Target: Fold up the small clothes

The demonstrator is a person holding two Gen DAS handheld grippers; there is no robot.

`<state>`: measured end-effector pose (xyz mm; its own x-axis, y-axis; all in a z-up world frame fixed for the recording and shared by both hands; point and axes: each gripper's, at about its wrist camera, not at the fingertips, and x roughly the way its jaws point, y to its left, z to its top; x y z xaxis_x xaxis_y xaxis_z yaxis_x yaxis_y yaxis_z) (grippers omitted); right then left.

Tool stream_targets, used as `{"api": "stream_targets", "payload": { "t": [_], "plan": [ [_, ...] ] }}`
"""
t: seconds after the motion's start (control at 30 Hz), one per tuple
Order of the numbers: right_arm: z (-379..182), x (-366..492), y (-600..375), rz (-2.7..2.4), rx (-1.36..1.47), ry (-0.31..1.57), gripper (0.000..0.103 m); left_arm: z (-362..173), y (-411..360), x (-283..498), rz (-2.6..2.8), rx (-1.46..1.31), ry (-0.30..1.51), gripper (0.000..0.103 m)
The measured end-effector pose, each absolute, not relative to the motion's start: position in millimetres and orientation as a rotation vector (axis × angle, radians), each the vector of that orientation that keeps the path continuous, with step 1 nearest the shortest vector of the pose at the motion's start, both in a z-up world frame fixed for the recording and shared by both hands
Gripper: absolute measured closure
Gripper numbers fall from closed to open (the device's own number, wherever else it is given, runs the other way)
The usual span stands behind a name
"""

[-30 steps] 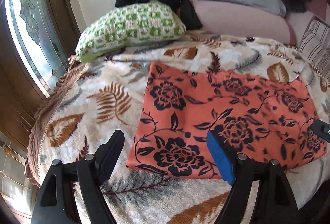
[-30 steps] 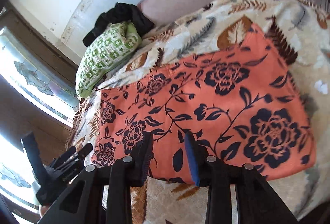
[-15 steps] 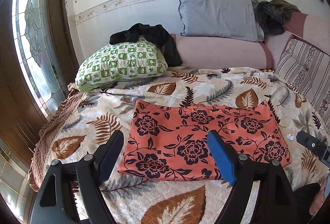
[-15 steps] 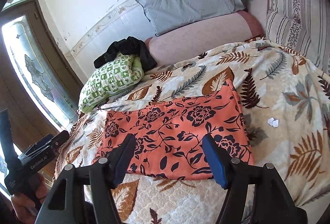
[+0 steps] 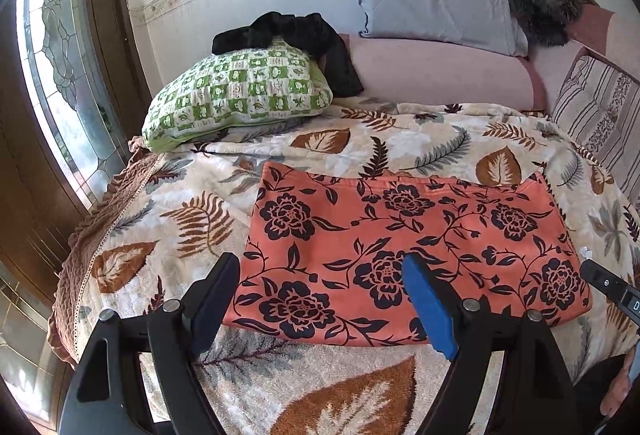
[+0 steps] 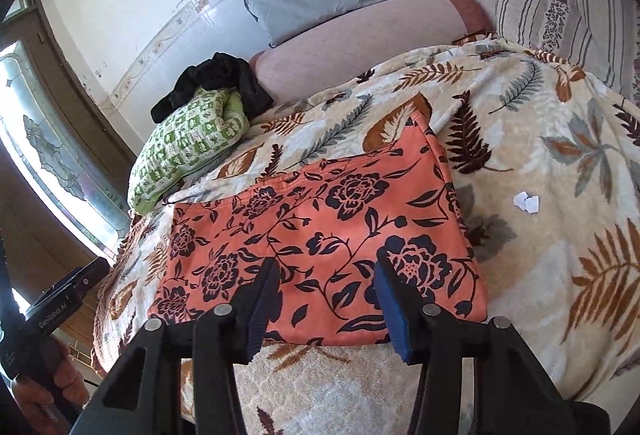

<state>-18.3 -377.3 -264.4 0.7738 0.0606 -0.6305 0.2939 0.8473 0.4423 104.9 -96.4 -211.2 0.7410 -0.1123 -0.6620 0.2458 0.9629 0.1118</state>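
Left gripper [image 5: 320,299]: we are seeing black plastic arms, round silver screws, one blue pad.
Right gripper [image 6: 326,299]: we are seeing matching black arms, blue pads, white "GenRobot.AI" lettering.

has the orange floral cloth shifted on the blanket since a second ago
No. The orange floral cloth lies by the same brown leaf print on the blanket; only the cameras pulled back.

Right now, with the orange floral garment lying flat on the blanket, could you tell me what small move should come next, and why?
Probably bring both tools down to the near edge of the orange floral garment. It lies flat as a wide rectangle on the leaf-print blanket, so another fold seems due. The left tool is open and empty; the right tool is closing on nothing, above that edge.
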Motion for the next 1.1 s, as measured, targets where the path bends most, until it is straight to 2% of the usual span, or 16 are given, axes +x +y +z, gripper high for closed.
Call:
{"api": "stream_targets", "payload": {
  "t": [0.23,0.27,0.33,0.6,0.7,0.77,0.83,0.87,0.97,1.1],
  "plan": [
    [-324,11,-399,-0.197,0.632,0.833,0.058,-300,-89,158,-0.155,0.206,0.935,0.019],
    [-340,17,-404,-0.211,0.647,0.895,0.065,-316,-87,166,-0.152,0.216,0.982,0.019],
    [-352,17,-412,-0.215,0.697,0.911,0.070,-340,-81,176,-0.153,0.221,1.036,0.017],
    [-307,38,-419,-0.180,0.640,0.760,0.069,-294,-75,188,-0.211,0.180,0.858,0.016],
    [-306,73,-427,-0.169,0.629,0.770,0.069,-306,-66,213,-0.140,0.182,0.898,0.016],
    [-325,99,-439,-0.207,0.628,0.853,0.070,-330,-58,231,-0.101,0.183,0.977,0.016],
    [-352,119,-455,-0.237,0.652,0.913,0.071,-343,-47,233,-0.105,0.121,0.964,0.002],
    [-355,121,-461,-0.229,0.668,0.887,0.071,-344,-42,233,-0.083,0.085,0.972,0.000],
    [-342,117,-459,-0.253,0.680,0.870,0.071,-346,-36,236,-0.093,0.013,1.011,0.000],
    [-321,90,-433,-0.265,0.549,0.817,0.069,-334,-39,217,-0.095,0.044,0.993,0.001]
  ]
}}
